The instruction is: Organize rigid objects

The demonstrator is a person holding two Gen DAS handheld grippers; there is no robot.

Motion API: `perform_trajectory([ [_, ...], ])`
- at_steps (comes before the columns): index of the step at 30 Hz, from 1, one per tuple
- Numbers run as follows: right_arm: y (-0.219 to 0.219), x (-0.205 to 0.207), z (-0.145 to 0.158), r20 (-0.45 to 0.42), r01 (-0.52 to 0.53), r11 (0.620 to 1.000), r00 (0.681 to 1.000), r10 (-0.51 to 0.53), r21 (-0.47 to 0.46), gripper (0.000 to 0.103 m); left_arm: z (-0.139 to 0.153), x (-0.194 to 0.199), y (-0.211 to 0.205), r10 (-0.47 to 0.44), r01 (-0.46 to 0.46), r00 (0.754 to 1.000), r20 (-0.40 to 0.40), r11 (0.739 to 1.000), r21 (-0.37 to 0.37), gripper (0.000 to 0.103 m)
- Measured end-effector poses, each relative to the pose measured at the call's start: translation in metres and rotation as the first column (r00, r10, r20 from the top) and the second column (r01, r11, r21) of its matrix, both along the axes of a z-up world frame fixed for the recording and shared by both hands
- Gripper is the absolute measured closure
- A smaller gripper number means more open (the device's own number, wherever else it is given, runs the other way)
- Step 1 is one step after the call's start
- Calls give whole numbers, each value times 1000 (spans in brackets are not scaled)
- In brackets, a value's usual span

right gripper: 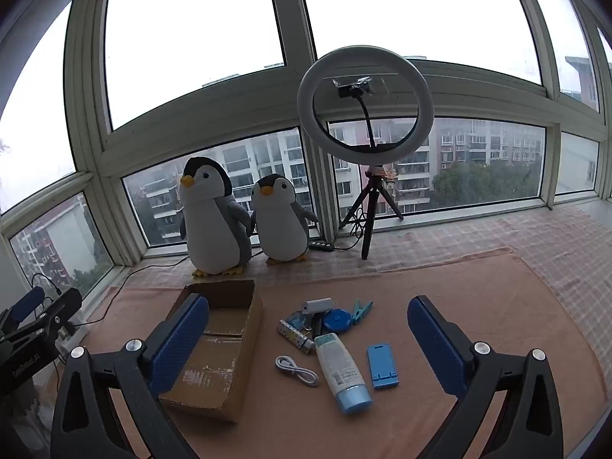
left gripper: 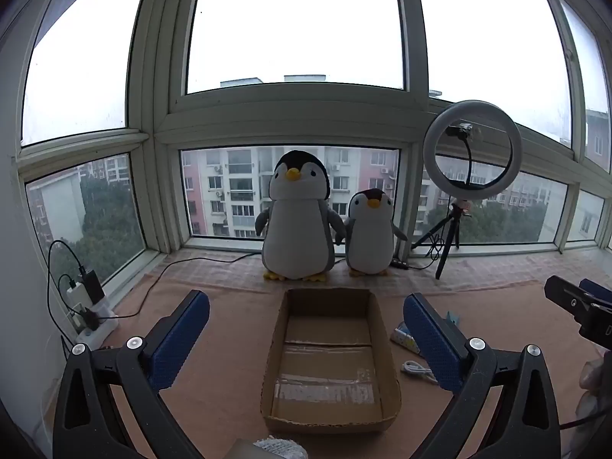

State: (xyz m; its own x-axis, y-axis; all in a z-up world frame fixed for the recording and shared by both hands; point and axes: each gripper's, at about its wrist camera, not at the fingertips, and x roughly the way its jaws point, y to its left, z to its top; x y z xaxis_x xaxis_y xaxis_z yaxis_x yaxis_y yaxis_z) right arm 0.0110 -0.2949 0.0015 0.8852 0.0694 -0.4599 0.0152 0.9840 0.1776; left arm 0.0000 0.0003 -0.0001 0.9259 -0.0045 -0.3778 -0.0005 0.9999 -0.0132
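Clearly, step in hand: the very start; the cardboard box (right gripper: 214, 348) holds nothing and no object is lifted yet.
Left gripper (left gripper: 306, 338): jaws wide apart, empty, held above the near end of the box, which lies right between its two blue pads.
Right gripper (right gripper: 308, 340): jaws wide apart, empty, hanging over the group of objects on the pink cloth (right gripper: 478, 306).
Nearest objects: a white tube with a blue cap (right gripper: 342, 373) lies flat, cap toward the camera; a blue phone stand (right gripper: 382, 365) is just beside it on the right; a coiled white cable (right gripper: 295, 370) is just beside it on the left.
Farther objects: a patterned stick-shaped item (right gripper: 294, 336), a round blue case (right gripper: 336, 320), a teal clip (right gripper: 361, 311) and a small white charger-like block (right gripper: 317, 306), close together, some touching.
Next move, as a judgement: the right gripper should go down on one rigid item, probably the tube or the stand because they are nearest, close on it across the narrow side, and carry it left into the box.
Caution: the cable is soft and may not belong to the task.
Writing: the print on the tube label is too small to read; the body of the other gripper, at the left edge of the right view, carries white letters that are not legible for sure.
Far background: two plush penguins (right gripper: 244, 222) and a ring light (right gripper: 365, 114) on a tripod stand at the window.
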Motion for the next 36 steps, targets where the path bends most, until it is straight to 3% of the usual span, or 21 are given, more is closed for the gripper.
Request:
perform_trajectory([
  [36,1,2,-1,-23,-2,1000,1000,2,-8,0,-7,-4,-1,4,-4,1000,-6,1000,-3,1],
])
